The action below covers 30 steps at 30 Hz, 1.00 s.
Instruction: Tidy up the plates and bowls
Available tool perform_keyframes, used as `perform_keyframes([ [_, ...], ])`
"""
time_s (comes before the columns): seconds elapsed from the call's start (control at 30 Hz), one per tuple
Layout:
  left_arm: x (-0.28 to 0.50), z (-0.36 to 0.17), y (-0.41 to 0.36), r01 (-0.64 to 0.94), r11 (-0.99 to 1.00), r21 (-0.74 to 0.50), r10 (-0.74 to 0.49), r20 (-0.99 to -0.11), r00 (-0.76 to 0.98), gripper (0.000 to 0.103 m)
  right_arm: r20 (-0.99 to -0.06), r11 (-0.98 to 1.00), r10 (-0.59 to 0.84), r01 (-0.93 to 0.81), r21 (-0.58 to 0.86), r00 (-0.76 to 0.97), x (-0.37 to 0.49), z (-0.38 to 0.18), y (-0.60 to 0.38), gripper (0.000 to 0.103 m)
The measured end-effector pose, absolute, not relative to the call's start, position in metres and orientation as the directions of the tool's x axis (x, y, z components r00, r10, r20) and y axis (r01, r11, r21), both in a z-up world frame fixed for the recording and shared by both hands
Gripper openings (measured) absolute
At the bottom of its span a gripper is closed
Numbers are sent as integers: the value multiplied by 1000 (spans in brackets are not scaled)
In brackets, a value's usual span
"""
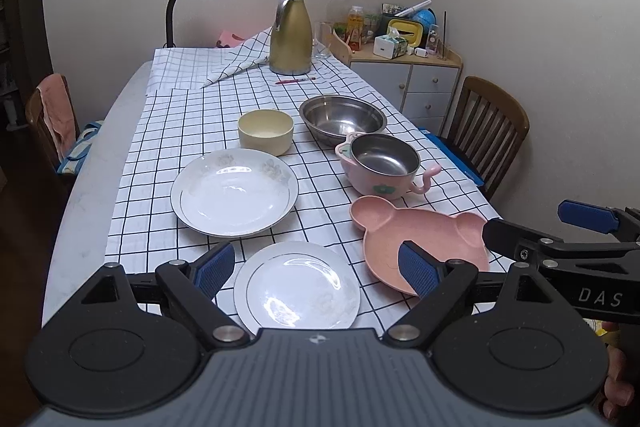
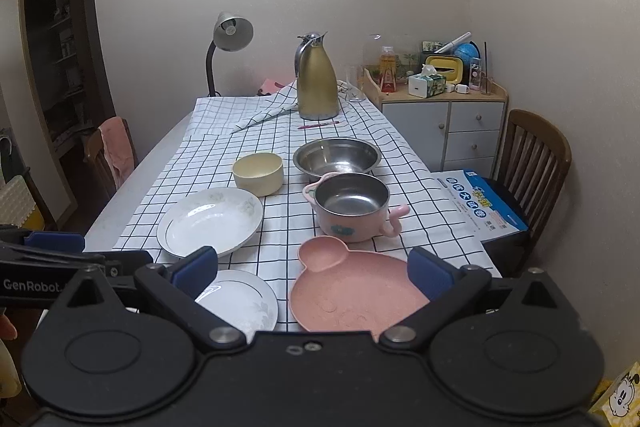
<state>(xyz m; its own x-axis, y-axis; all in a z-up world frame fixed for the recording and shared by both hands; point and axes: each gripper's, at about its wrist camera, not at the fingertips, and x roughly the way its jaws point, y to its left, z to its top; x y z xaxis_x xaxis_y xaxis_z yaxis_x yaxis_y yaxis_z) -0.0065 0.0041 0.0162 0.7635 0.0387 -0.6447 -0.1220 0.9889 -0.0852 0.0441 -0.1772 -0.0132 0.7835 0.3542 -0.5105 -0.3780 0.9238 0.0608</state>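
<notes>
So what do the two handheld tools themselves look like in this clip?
Both are alike. The left tool has a ribbed grey body, black linkage arms with silver pivot pins and blue textured pads. The right tool has a black body and blue pads. White lettering runs along each tool's side.

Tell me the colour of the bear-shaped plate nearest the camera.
Pink, the bear-shaped plate; the right wrist view shows it best.

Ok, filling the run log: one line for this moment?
left gripper: open, empty | right gripper: open, empty | small white plate: untouched | pink plate: untouched
</notes>
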Motion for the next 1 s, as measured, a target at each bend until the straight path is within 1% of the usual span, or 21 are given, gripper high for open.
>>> perform_keyframes([
  [0.17, 9, 7, 25, -130, 986, -102, 31, -658, 753, 90, -534, 921, 356, -386, 61, 766, 59, -18, -160, 102],
  [0.3, 27, -4, 51, -127, 980, -155, -9, -668, 744, 89, -554, 924, 342, -378, 52, 759, 74, -22, -140, 102],
  [0.5, 63, -27, 99, -179, 965, -190, -13, -720, 694, 89, -589, 939, 311, -339, 66, 746, 110, -31, -110, 102],
  [0.67, 98, -42, 139, -208, 964, -164, 19, -740, 672, 89, -638, 937, 304, -342, 66, 707, 150, -46, -78, 100],
  [0.77, 122, -52, 162, -225, 967, -121, 59, -749, 659, 89, -676, 938, 294, -340, 68, 676, 174, -58, -58, 97],
  [0.83, 138, -60, 176, -237, 966, -102, 79, -757, 649, 89, -697, 937, 299, -341, 83, 652, 192, -65, -45, 97],
  [0.93, 161, -73, 196, -237, 967, -92, 80, -773, 629, 89, -725, 937, 293, -338, 88, 623, 217, -77, -26, 96],
  [1.0, 175, -82, 207, -238, 966, -98, 69, -793, 606, 89, -748, 938, 288, -335, 93, 598, 233, -85, -16, 92],
])
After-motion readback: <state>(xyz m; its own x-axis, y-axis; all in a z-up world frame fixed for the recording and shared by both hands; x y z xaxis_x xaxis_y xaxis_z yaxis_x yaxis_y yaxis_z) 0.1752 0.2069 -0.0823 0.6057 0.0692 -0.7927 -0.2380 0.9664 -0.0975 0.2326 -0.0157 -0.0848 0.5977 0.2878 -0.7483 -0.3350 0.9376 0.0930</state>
